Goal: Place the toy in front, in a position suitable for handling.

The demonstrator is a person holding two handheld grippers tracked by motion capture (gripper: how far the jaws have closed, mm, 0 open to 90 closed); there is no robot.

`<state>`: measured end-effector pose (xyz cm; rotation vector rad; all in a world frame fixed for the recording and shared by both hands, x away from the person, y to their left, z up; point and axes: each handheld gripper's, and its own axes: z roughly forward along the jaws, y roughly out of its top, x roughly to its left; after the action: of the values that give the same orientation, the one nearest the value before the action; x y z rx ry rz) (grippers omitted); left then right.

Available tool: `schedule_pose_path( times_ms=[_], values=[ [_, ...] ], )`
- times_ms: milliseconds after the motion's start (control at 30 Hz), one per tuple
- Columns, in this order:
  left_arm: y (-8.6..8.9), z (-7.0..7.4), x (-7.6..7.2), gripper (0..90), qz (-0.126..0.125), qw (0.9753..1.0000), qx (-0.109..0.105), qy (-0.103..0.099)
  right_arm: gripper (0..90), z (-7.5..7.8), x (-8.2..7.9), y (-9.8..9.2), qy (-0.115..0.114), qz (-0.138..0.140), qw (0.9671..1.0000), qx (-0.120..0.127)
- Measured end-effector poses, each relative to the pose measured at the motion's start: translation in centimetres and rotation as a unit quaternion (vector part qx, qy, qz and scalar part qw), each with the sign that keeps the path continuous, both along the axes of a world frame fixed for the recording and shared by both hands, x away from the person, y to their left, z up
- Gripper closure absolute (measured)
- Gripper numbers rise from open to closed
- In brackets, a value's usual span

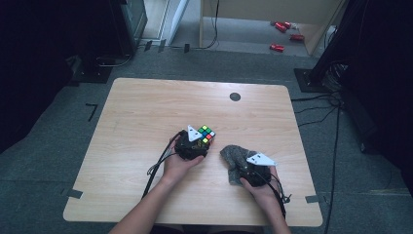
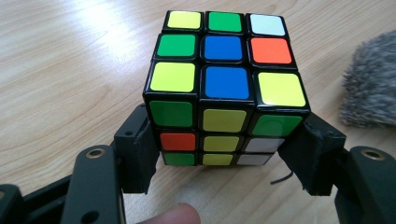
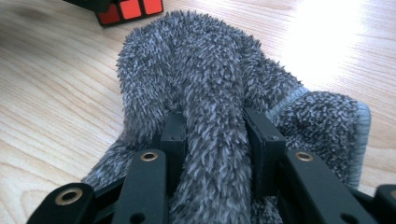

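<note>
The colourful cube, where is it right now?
In the high view the cube sits near the middle of the table, clamped in the left gripper, just left of the grey cloth.

One puzzle cube [image 1: 206, 134] sits near the centre of the worktop [image 1: 136, 117], one grey fluffy cloth [image 1: 234, 157] at its four o'clock, and two hand-held grippers: left [image 1: 196, 141], right [image 1: 247, 168].

Wooden table [image 1: 146, 112] — red cans [image 1: 285, 34] on floor beyond.
</note>
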<state>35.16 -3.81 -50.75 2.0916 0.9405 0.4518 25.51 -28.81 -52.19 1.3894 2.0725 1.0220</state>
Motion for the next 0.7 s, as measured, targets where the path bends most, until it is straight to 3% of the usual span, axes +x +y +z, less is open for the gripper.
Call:
schedule_pose_path(
  times_ms=[267, 400, 700],
  values=[
    [1.9, 1.2, -1.4, 35.0, -0.007, 0.9999, -0.013, -0.003, 65.0, 0.0, 0.0, 0.0, 0.0, 0.0, 1.0, 0.0],
    [4.3, 1.8, -2.7, 35.0, -0.003, 0.9996, -0.027, -0.003, 65.0, 0.0, 0.0, 0.0, -0.001, 0.0, 1.0, -0.001],
    [8.4, 1.7, -5.2, 35.1, 0.005, 0.9996, -0.029, 0.001, 64.9, 0.0, 0.0, 0.1, -0.001, -0.002, 1.0, -0.003]
  ],
)
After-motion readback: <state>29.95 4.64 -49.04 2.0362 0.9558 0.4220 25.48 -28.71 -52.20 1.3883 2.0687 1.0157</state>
